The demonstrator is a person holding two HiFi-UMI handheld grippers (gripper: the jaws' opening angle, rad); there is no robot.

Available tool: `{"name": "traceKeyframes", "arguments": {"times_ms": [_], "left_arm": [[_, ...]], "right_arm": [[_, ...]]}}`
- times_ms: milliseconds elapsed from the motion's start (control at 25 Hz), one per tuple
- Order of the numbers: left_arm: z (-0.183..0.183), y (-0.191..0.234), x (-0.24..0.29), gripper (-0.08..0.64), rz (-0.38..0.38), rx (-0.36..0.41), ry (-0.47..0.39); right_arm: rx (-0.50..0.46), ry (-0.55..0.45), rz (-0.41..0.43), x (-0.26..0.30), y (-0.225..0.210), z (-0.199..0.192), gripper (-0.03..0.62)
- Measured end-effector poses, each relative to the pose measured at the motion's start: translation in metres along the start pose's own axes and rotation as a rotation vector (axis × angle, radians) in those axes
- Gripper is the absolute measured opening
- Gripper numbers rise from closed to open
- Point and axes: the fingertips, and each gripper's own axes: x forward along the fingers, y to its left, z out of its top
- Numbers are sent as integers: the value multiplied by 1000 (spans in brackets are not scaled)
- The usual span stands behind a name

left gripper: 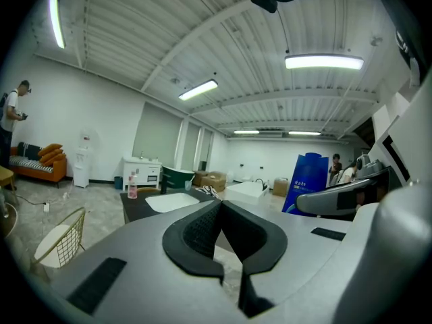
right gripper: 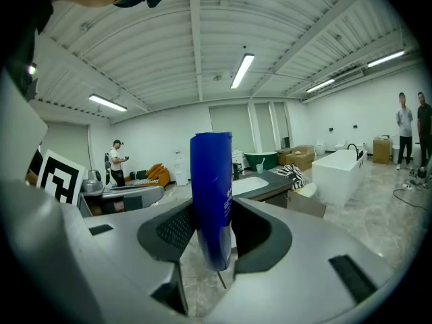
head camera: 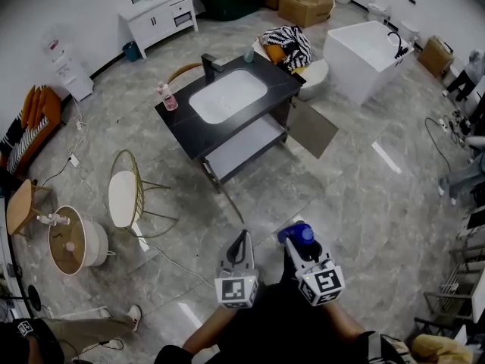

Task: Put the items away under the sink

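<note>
Head view puts the vanity [head camera: 182, 120] well ahead of the person, with the open shelf [head camera: 246, 146] under its sink [head camera: 227, 95] facing them, bare and ready for items. The right gripper [right gripper: 212, 211] clamps a blue bottle [right gripper: 210, 174] low on its body and holds it upright, probably for carrying it over. The left gripper [left gripper: 221, 204] has its jaws pressed together on nothing, apparently idle. 1 pink bottle [head camera: 166, 97] and 1 cup [head camera: 248, 54] stand on the counter.

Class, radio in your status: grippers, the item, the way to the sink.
Left gripper shut, empty. Right gripper shut on blue bottle. Sink cabinet ahead, door open; wire chair off left.
</note>
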Motion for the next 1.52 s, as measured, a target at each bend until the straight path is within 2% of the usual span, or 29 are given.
{"name": "traceKeyframes", "arguments": {"times_ms": [280,600,960,1280,1520], "left_arm": [[6,8,70,15,54,2,10],[21,-9,191,15,116,-15,-7],[31,-32,303,15,201,-21,-8],[41,-19,368,16,281,-105,-44],[5,12,416,16,289,-107,-32]], "right_arm": [[-16,3,38,55,-54,17,155],[-66,27,101,129,-152,57,155],[-152,27,213,203,-259,72,155],[-158,43,229,269,-314,68,155],[-158,44,242,327,-331,39,155]]}}
